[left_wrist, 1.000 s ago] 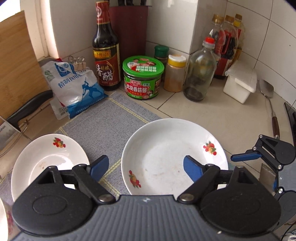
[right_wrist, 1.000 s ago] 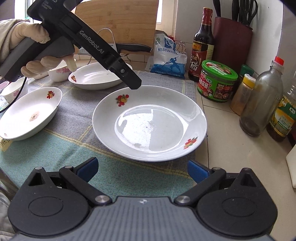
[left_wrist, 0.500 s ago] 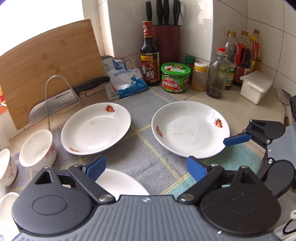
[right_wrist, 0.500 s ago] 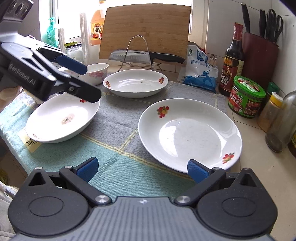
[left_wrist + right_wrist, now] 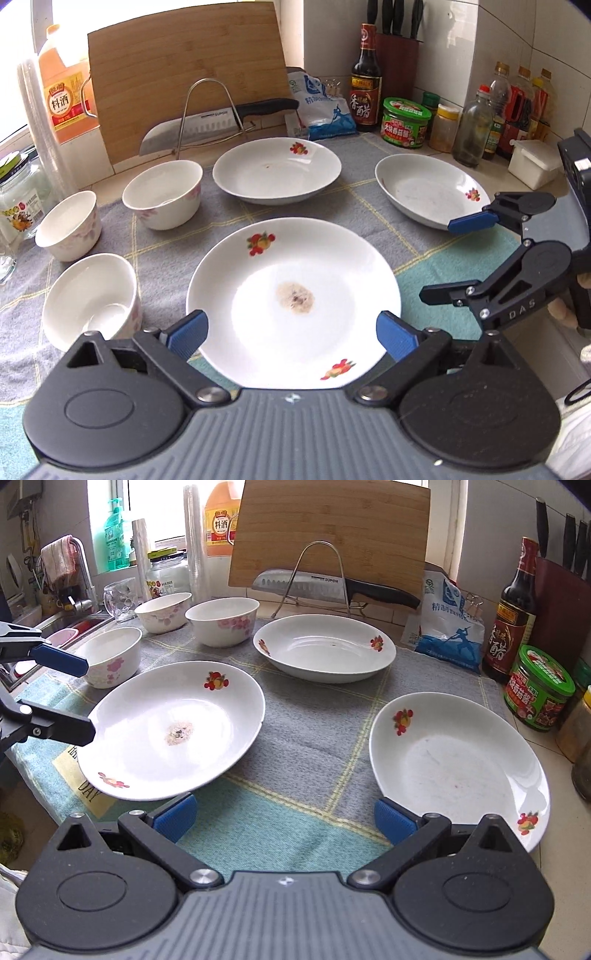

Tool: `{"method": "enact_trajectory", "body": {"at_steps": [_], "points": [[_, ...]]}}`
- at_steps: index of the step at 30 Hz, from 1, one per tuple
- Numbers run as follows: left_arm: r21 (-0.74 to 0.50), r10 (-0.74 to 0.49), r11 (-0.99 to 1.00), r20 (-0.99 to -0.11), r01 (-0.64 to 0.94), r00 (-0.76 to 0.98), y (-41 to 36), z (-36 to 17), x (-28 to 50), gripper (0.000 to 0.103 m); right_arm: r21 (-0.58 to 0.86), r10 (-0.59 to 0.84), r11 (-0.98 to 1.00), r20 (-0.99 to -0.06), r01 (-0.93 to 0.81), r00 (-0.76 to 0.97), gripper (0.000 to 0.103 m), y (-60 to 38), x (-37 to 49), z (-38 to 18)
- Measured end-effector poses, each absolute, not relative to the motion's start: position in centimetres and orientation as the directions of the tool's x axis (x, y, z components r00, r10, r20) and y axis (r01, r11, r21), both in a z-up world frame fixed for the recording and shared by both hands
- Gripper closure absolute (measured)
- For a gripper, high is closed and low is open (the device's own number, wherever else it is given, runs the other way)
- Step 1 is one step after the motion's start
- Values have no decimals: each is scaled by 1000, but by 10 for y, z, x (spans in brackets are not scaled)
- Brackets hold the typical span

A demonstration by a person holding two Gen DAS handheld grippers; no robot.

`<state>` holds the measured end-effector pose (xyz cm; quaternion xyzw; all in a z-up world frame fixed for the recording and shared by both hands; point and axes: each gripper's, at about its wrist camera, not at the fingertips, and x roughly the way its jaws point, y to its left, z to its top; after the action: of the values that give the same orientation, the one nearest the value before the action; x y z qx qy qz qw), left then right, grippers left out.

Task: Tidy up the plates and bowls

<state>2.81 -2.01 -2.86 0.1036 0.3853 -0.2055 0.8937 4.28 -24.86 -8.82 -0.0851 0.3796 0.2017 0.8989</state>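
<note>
both tongs, left tongs (image 5: 291, 334) and right tongs (image 5: 284, 821), spread above 3 plates (image 5: 293, 306).

Three plates (image 5: 325, 648), three bowls (image 5: 221, 622), gaping right tongs (image 5: 284, 818)

tiled counter (image 5: 561, 834), towel (image 5: 317, 731), jars (image 5: 537, 688)

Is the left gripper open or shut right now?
Open. The left gripper has its blue pads spread wide on either side of the stained plate, gripping nothing.
</note>
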Motion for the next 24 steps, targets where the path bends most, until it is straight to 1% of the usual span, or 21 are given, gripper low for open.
{"method": "enact_trajectory", "body": {"at_steps": [7, 11, 14, 18, 20, 21, 24], "points": [[48, -269, 877, -775, 477, 572, 12, -52, 19, 6, 42, 321, 904, -723, -425, 612, 0, -223, 50, -84], [39, -280, 868, -784, 495, 554, 19, -69, 20, 6, 103, 365, 894, -731, -436, 576, 0, -214, 53, -86], [27, -295, 864, -782, 502, 549, 19, -79, 24, 6, 121, 355, 902, -755, -415, 552, 0, -206, 56, -91], [69, -300, 840, -767, 538, 567, 13, -90, 25, 6, 110, 343, 901, -773, -419, 534, 0, -195, 56, -97], [55, -334, 831, -746, 554, 575, 12, -92, 27, 6, 114, 346, 898, -778, -425, 524, 0, -192, 55, -99], [58, -337, 823, -750, 565, 569, 12, -93, 28, 5, 115, 349, 895, -782, -430, 517, 0, -190, 55, -100], [39, -363, 813, -745, 580, 559, 12, -95, 34, 0, 124, 362, 887, -785, -445, 503, 0, -186, 58, -102]]}}
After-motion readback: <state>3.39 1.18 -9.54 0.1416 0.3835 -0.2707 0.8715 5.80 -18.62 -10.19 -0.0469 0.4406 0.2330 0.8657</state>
